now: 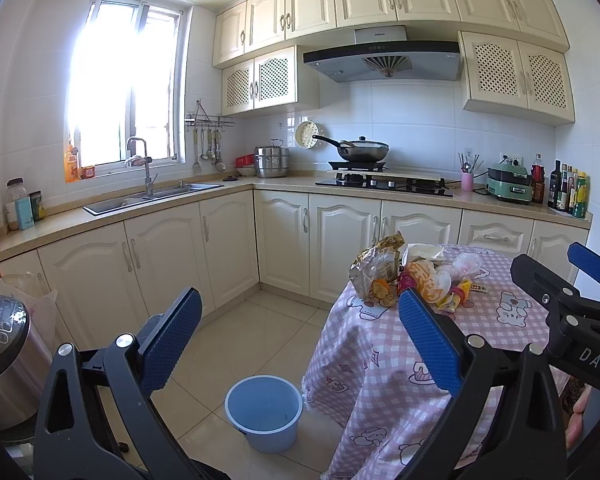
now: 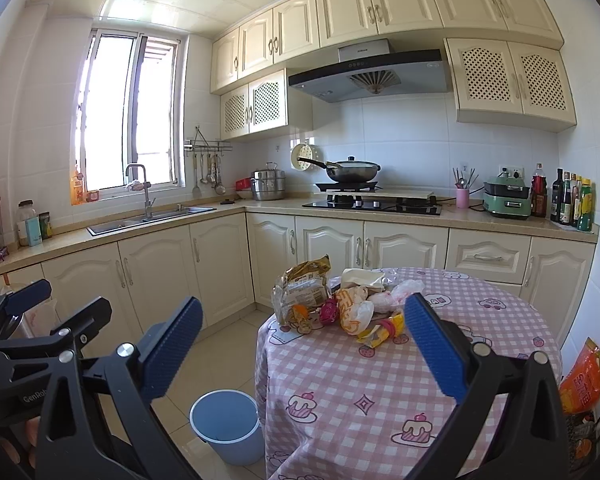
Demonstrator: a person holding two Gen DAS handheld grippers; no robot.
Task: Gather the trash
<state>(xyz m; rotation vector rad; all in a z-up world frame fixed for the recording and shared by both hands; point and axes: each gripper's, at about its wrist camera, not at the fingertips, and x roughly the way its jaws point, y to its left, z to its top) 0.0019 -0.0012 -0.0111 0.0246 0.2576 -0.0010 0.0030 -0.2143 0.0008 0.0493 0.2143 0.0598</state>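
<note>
A heap of trash (image 1: 414, 276) (image 2: 340, 304) lies at the far left part of a round table (image 1: 384, 368) (image 2: 340, 392) under a pink checked cloth: crumpled snack wrappers, a yellow-orange bag, white plastic bags. A blue bucket (image 1: 264, 412) (image 2: 226, 426) stands on the tiled floor left of the table. My left gripper (image 1: 300, 336) is open, held short of the heap with nothing between its blue pads. My right gripper (image 2: 304, 344) is open too, empty, above the table's near side. Each gripper shows at the edge of the other's view.
An L-shaped counter runs along the far walls with a sink (image 1: 152, 196), a hob with a lidded wok (image 1: 362, 150), a steamer pot (image 1: 271, 160) and bottles (image 1: 570, 190). A steel appliance (image 1: 4, 356) stands at my left. An orange packet (image 2: 584, 376) sits right of the table.
</note>
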